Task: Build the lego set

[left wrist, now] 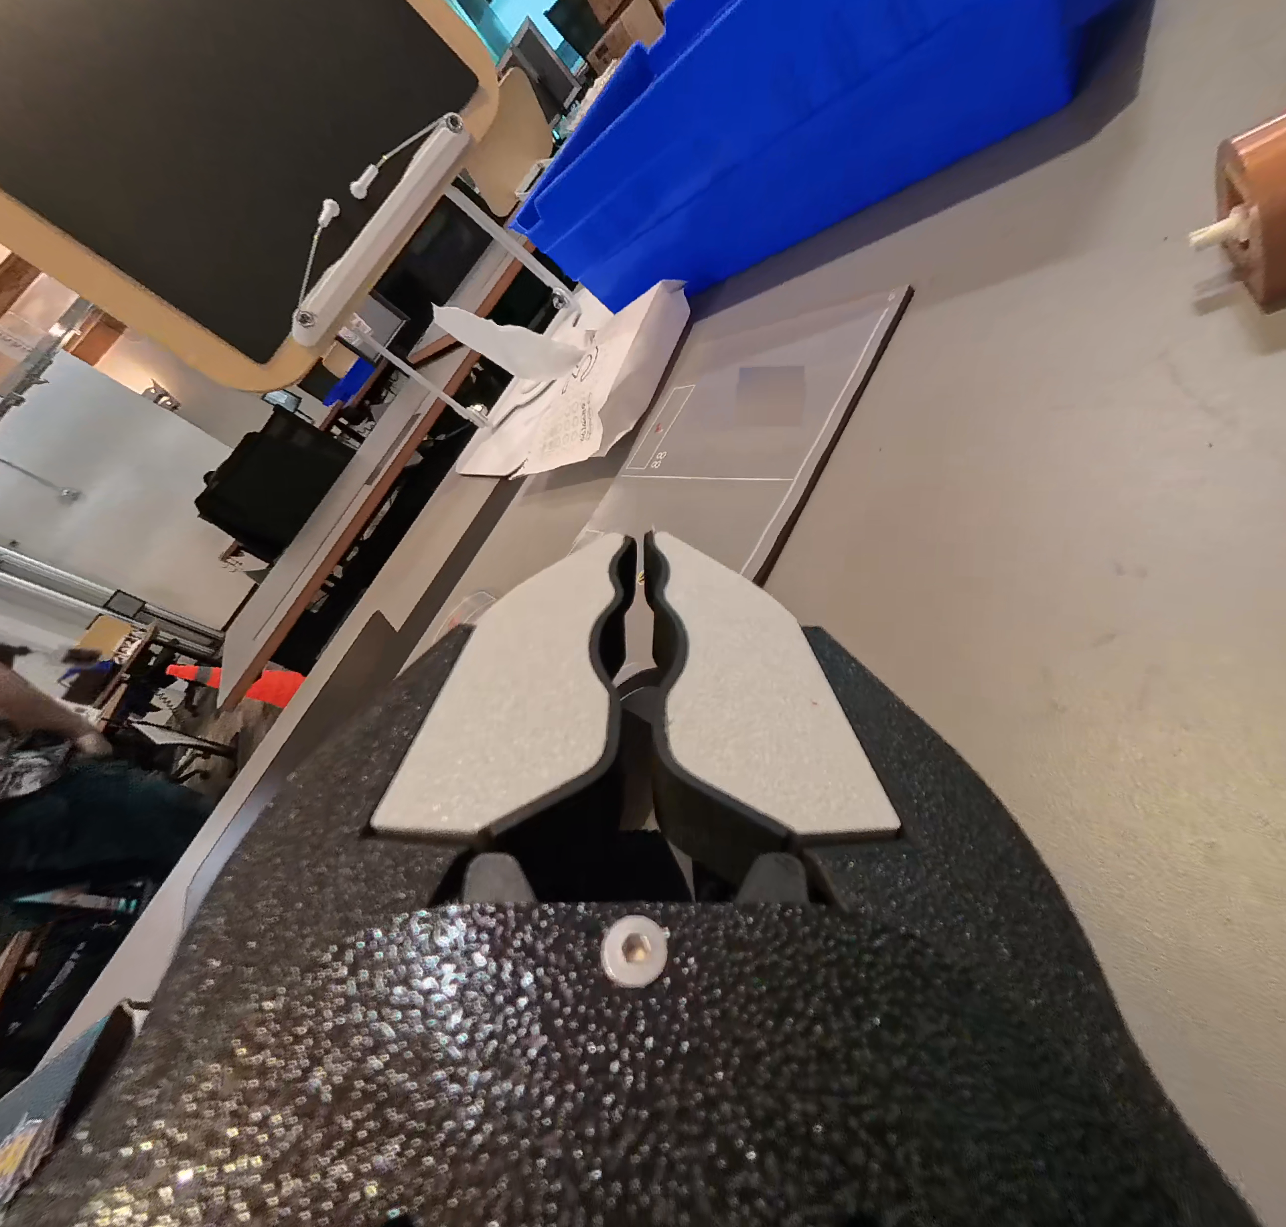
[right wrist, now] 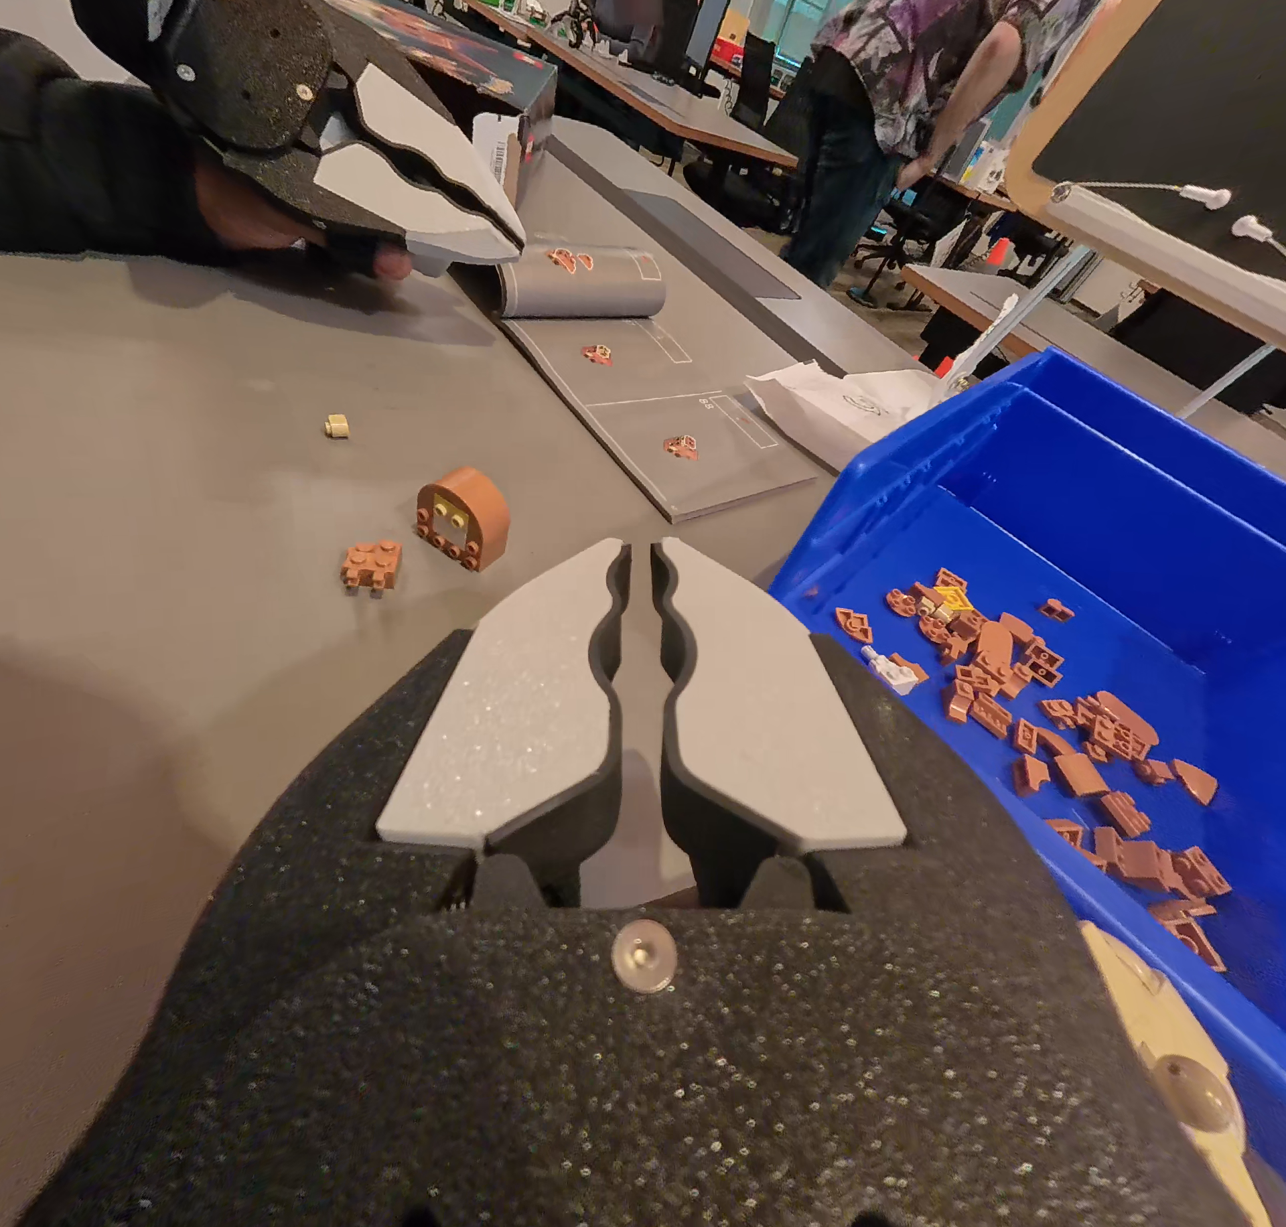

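Left tongs [left wrist: 640,539]: tips drawn together, only a hairline between them, nothing visible in it. From the right wrist view they sit at the curled page [right wrist: 591,296] of the open grey booklet [right wrist: 626,428]; I cannot tell whether they touch or pinch the paper. Right tongs [right wrist: 640,546]: fingers nearly together with a thin slit, bare table [right wrist: 174,428] showing through, nothing clamped. They hover low over the table, between the loose parts on one side and the blue bin [right wrist: 1044,498] just beside them on the other. On the table lie a rounded brown block [right wrist: 466,512] with tan studs in its face, a small brown plate [right wrist: 372,565] near it, and a lone tan stud [right wrist: 337,426] farther off. None is joined to another. Many brown pieces [right wrist: 1044,706] lie scattered in the bin. A crumpled white paper bag [right wrist: 835,400] lies between booklet and bin.
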Available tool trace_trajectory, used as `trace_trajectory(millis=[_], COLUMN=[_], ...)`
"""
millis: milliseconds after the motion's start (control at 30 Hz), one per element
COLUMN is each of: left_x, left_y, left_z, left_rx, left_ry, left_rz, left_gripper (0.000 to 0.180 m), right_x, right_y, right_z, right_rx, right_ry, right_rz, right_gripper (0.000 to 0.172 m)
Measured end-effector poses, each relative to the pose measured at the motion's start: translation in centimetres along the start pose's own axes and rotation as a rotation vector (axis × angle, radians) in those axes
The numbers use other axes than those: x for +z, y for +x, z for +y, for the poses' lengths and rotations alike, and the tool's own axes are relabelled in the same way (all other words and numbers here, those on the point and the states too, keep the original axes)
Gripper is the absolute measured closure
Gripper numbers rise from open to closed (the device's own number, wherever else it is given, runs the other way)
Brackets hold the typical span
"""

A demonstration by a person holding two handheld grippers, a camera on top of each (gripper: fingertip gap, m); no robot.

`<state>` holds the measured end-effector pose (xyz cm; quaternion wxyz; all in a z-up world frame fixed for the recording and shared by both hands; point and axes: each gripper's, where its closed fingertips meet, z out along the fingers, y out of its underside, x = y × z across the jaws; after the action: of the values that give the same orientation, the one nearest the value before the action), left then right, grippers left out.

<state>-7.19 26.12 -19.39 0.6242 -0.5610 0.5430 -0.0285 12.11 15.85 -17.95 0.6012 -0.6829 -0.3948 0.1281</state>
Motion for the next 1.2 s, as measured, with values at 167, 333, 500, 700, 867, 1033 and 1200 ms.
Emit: trace_trajectory(millis=[167, 333, 500, 700, 867, 1033, 1200], left_x=[0.2, 0.3, 0.4, 0.4, 0.2, -1.3, -1.5], left_y=[0.4, 0.6, 0.7, 0.7, 0.5, 0.5, 1.1], left_z=[0.3, 0.4, 0.4, 0.5, 0.2, -3.1, -4.2], left_rx=[0.028, 0.041, 0.041, 0.045, 0.022, -0.154, -0.202], left_ry=[-0.020, -0.028, -0.032, -0.037, -0.017, 0.196, 0.244], left_rz=[0.010, 0.021, 0.025, 0.025, 0.024, 0.108, 0.160], left_gripper=[0.179, 0.179, 0.179, 0.179, 0.179, 0.180, 0.180], right_x=[-0.1, 0.0, 0.0, 0.0, -0.1, -0.4, -0.3], right_y=[0.0, 0.1, 0.3, 1.0, 2.5, 3.9, 3.9], right_z=[0.1, 0.2, 0.2, 0.5, 1.0, 1.4, 1.4], right_rx=[0.014, 0.024, 0.042, 0.094, 0.181, 0.311, 0.319], right_ry=[-0.006, -0.010, -0.012, -0.027, -0.048, -0.048, -0.050], right_rz=[-0.009, -0.013, -0.015, 0.008, 0.072, 0.103, 0.098], right_gripper=[0.166, 0.166, 0.166, 0.167, 0.169, 0.170, 0.170])
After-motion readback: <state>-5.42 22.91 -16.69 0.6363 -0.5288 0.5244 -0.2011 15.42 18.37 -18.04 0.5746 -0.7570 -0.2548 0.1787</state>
